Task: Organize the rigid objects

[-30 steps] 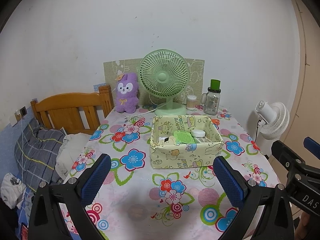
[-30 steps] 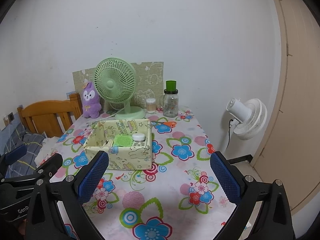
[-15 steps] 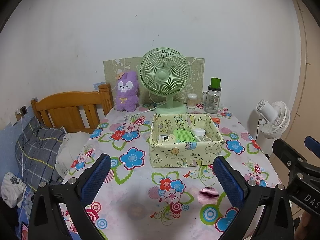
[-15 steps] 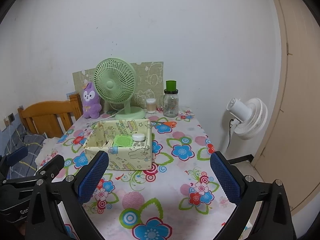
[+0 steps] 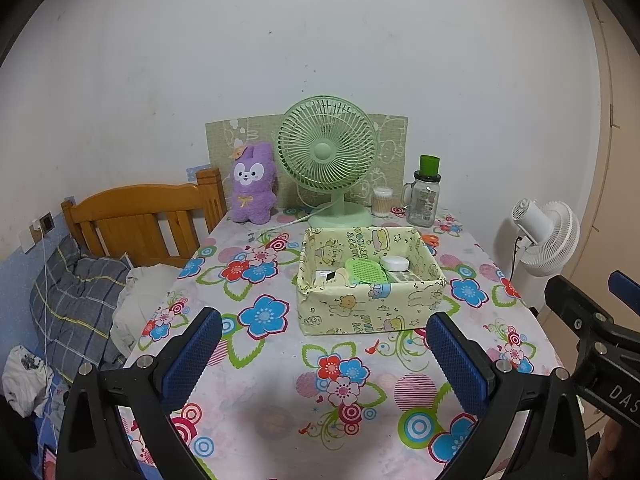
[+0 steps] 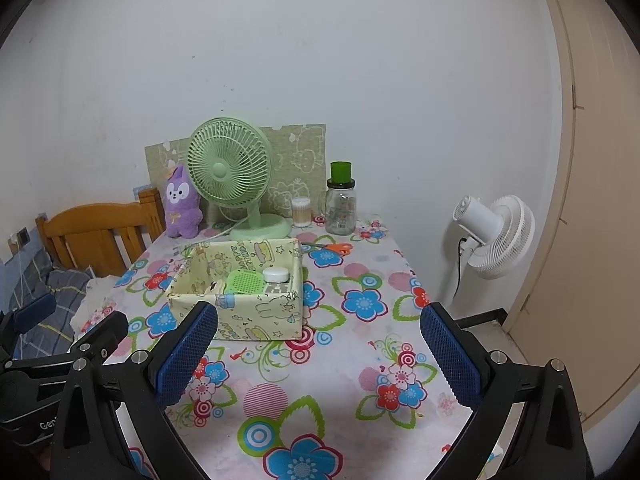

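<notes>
Left wrist view: I held the left hand-held gripper [image 5: 324, 356] spread wide and empty over the near part of the bench [image 5: 280, 420], short of the yellow fabric box [image 5: 370, 308]. Inside the box lay a green perforated paddle [image 5: 365, 270], a white round jar [image 5: 394, 264] and a small white device [image 5: 326, 277]. I judged all three light, stiff and somewhat slick; the jar I would pinch across its sides, the paddle by an edge. The box walls looked soft and likely to buckle. The right hand-held gripper [image 5: 592, 320] showed only partly, right of the box.

Right wrist view: the right hand-held gripper [image 6: 318, 346] also stood spread, empty. Only here were orange scissors [image 6: 336, 248] plain, beyond the box's far right corner.
</notes>
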Available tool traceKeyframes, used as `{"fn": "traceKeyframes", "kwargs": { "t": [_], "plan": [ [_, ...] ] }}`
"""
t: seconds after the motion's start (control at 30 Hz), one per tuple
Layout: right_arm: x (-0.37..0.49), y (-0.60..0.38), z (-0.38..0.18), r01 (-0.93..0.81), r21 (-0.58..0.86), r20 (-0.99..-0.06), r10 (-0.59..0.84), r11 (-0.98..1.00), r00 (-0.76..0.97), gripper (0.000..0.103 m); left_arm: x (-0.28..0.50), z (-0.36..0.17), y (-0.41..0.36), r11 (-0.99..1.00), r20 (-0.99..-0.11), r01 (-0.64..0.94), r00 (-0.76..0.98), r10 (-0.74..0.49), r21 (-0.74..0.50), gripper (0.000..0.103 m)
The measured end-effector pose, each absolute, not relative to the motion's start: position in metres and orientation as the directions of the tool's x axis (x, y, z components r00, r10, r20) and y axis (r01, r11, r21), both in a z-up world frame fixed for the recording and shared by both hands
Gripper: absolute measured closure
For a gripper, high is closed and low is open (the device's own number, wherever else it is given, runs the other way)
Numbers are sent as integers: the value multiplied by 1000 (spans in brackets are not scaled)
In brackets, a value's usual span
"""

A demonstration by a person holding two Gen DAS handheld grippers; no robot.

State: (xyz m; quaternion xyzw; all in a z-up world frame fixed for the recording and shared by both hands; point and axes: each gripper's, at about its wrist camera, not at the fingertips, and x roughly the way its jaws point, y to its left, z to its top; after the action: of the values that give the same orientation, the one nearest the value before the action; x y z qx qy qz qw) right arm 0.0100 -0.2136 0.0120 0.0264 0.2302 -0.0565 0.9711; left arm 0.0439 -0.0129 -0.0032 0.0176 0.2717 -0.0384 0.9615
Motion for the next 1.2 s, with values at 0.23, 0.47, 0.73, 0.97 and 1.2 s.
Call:
{"fn": "traceKeyframes", "kwargs": {
  "t": [0.23,0.47,0.73,0.97,1.2],
  "plan": [
    [10,-214,11,124,17,-447,-104,992,889,1,44,-5,-14,996,-527,86,847,-66,13,0],
    [9,-213,11,128,13,-445,-109,992,889,1,46,-6,-12,996,-529,92,846,-75,5,0],
    [10,-207,9,125,9,-448,-107,992,888,1,48,-8,-7,996,-532,91,843,-74,6,0],
    [12,-203,9,123,0,-447,-110,992,888,1,48,-9,-4,996,-533,88,843,-74,1,0],
    [14,-202,9,126,-4,-451,-114,992,885,1,49,-9,-2,996,-535,90,841,-78,-4,0]
  ]
}}
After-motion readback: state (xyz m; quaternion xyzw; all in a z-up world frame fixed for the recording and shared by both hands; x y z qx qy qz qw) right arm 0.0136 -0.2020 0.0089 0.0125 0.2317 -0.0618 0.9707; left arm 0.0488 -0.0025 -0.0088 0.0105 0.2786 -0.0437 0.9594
